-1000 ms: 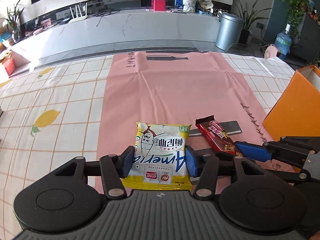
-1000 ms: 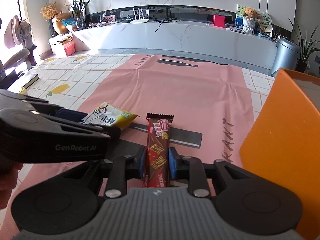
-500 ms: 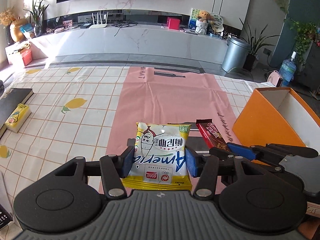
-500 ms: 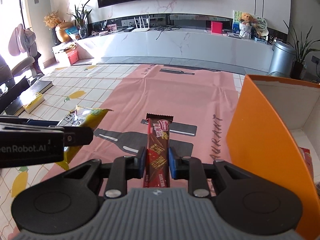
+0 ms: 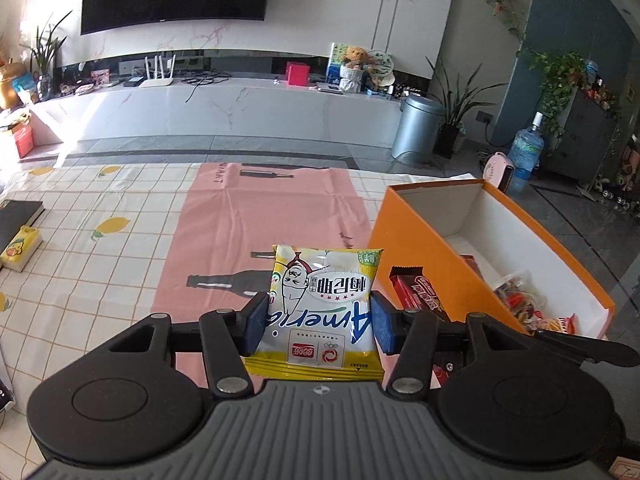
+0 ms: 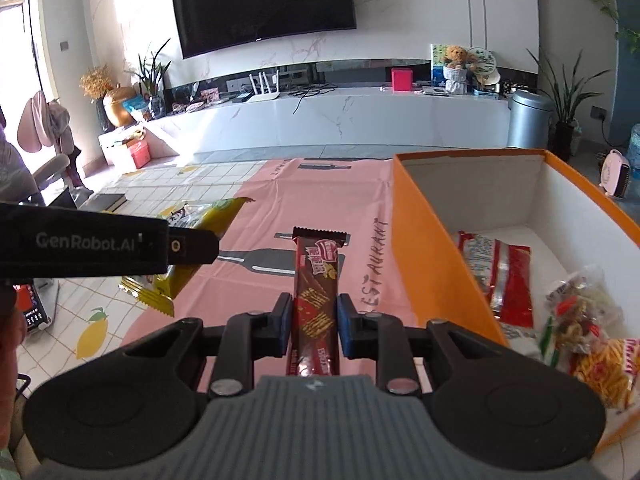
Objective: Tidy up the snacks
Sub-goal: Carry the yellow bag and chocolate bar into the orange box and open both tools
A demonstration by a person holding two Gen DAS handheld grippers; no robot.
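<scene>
You've lifted both snacks off the pink mat [image 5: 280,208] toward the orange box [image 6: 420,240] at the desk's right edge. Your left hand-held gripper [image 5: 318,322] clamps the yellow snack bag [image 5: 324,300]; your right hand-held gripper [image 6: 311,326] pinches the chocolate bar [image 6: 316,292]. A TV [image 6: 264,4] hangs beyond.

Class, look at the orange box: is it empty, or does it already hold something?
Not empty: the orange box is open-topped, and several snack packets lie on its white floor.
</scene>
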